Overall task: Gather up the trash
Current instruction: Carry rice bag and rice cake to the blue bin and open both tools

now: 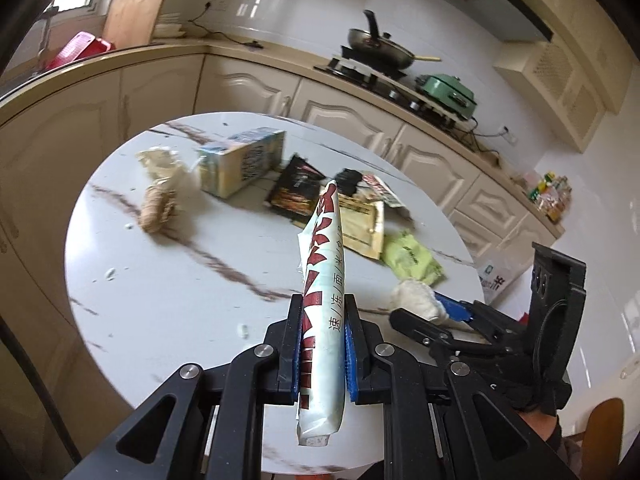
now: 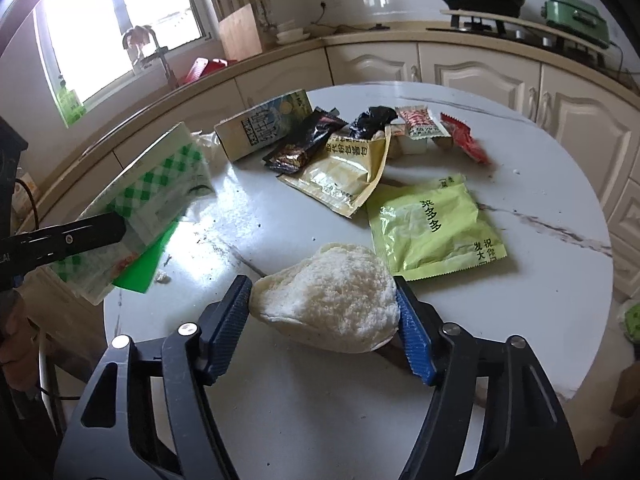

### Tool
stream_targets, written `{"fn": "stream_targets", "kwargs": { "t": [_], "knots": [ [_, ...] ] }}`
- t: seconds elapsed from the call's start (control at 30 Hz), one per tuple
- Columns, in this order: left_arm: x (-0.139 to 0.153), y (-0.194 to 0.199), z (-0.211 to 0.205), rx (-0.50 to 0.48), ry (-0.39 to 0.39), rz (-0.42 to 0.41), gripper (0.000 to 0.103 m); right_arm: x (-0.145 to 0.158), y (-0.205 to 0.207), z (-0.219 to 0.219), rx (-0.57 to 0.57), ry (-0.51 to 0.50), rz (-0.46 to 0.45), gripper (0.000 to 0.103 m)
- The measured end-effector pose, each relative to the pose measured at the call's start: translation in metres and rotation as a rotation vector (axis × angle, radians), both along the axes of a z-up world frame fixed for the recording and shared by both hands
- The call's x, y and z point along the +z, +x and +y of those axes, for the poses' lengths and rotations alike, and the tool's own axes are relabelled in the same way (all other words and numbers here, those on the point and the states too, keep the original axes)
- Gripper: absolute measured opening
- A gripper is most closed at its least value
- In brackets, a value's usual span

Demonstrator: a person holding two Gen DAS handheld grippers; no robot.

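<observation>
Holding a white frozen-food wrapper [image 1: 322, 304], the left hand-held gripper [image 1: 322, 344] is clamped tight on its middle, above the near edge of the round worktop [image 1: 160, 304]. Right hand-held gripper [image 2: 324, 316] brackets a crumpled white tissue wad [image 2: 328, 300] lying on the worktop; both pads touch its sides, so it looks gripped, though not yet lifted. Step in hand, as judged: two pieces secured, awaiting disposal. Next move calls for carrying both to a bin without losing the soft wad. Left on the worktop: carton [image 2: 264, 128], yellow pouch [image 2: 344, 168], green sachet [image 2: 432, 228]. No bin is in view. The wrapper's lower end is partly cut off by the linkage.
</observation>
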State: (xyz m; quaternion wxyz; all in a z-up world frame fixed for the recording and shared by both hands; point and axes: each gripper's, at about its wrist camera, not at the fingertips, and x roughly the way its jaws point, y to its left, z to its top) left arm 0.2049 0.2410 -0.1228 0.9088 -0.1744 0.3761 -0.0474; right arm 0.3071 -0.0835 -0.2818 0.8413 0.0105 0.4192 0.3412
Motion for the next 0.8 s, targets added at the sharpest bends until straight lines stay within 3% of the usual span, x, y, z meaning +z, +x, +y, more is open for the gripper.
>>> {"fn": "stream_targets", "kwargs": {
  "t": [0.27,0.53,0.63,0.8],
  "knots": [
    [0.007,0.018,-0.064,-0.082,0.045,-0.008,0.013,0.016,-0.010,-0.044,-0.053,0.095,-0.028,0.063],
    [0.009,0.057,-0.186,-0.273,0.062,-0.009,0.013,0.034,-0.021,-0.169,-0.259,0.151,-0.082,0.063],
    [0.001,0.080,-0.240,-0.368,0.049,0.006,0.013,0.027,-0.020,-0.226,-0.368,0.145,-0.070,0.063],
    [-0.039,0.133,-0.325,-0.496,0.030,0.096,0.013,-0.010,-0.011,-0.300,-0.503,0.112,0.000,0.063]
  ]
}}
